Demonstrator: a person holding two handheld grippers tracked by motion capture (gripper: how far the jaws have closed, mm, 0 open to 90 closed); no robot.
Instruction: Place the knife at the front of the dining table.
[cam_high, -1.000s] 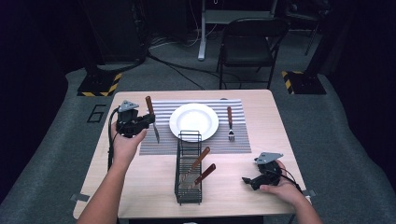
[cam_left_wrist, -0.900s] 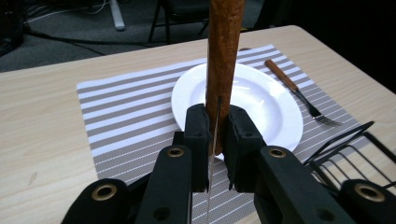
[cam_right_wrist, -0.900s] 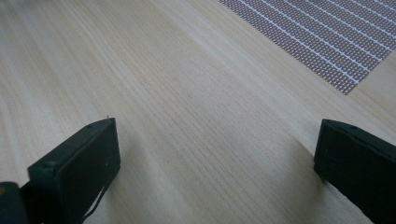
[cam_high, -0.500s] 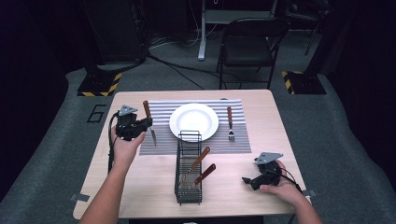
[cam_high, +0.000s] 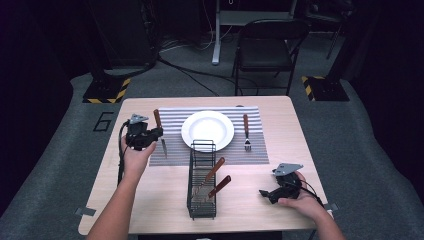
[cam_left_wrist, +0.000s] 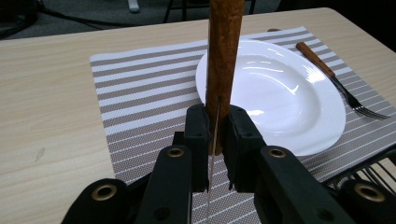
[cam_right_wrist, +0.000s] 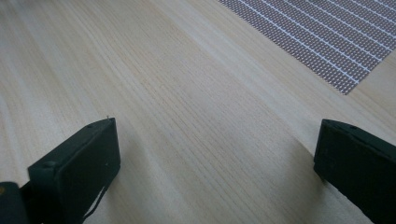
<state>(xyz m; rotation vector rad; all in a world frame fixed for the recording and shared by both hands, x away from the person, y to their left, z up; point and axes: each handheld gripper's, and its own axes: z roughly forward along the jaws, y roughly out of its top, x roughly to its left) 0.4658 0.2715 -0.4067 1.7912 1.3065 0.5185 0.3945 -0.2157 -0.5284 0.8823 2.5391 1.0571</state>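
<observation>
clamped between the jaws of the left gripper, a wooden-handled knife is held with its handle pointing away from the gripper and its thin blade running back between the jaws. just beyond and to the right of that gripper, a white plate is seen on a striped placemat, and a fork is laid past the plate's far side. near the table's front edge, the right gripper is held low over bare wood with its jaws spread wide and nothing between them. a wire basket with two more wooden handles is set between the two grippers.
</observation>
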